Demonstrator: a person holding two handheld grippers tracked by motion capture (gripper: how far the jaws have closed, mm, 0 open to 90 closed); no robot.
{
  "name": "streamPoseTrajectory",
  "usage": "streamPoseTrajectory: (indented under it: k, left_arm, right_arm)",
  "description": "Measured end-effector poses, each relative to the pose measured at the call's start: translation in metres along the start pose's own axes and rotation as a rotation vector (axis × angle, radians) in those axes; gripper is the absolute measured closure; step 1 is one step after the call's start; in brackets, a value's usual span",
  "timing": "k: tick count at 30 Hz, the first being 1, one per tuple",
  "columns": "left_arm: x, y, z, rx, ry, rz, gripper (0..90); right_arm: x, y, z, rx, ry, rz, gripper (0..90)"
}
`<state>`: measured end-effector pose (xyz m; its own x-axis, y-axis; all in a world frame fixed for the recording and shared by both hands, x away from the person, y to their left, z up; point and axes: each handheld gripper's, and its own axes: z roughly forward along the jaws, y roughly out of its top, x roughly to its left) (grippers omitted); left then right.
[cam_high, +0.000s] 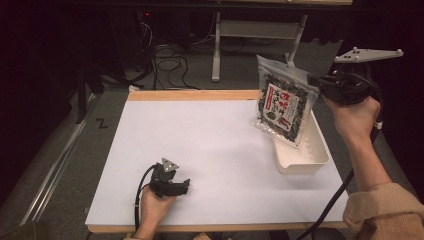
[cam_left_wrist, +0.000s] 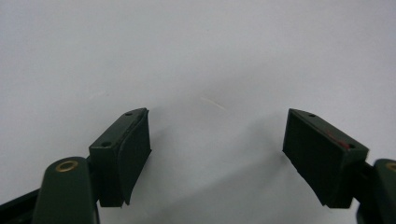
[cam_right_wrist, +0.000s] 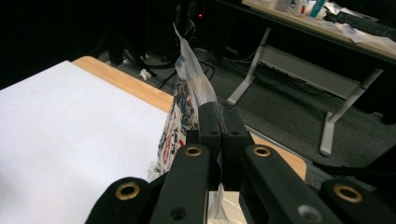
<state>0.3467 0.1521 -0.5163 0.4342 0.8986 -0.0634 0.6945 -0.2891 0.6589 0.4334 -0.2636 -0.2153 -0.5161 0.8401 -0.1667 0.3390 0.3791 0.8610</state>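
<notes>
Packet (cam_high: 283, 102) hides tray's (cam_high: 317, 150) far end

Red and white label with unreadable East Asian characters on the snack bag (cam_high: 283, 102).

Landmark: tray (cam_high: 316, 156), sitting on the tabletop (cam_high: 200, 145) at its right edge. Packet (cam_high: 284, 104) hangs in the air over the tray's far end, clear of it, with the right gripper (cam_high: 320, 82) at the packet's right edge, above and just behind the tray. Left gripper (cam_high: 175, 186) rests on the tabletop well left of the tray, nearer the front edge.
</notes>
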Motion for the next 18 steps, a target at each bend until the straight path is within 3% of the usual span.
streamPoseTrajectory:
  k: [18]
  left_arm:
    - [-0.002,0.0,0.0,-0.004,0.011,0.001,23.9]
  right_arm:
    - [-0.036,-0.019,-0.022,-0.012,-0.094,0.06,90.0]
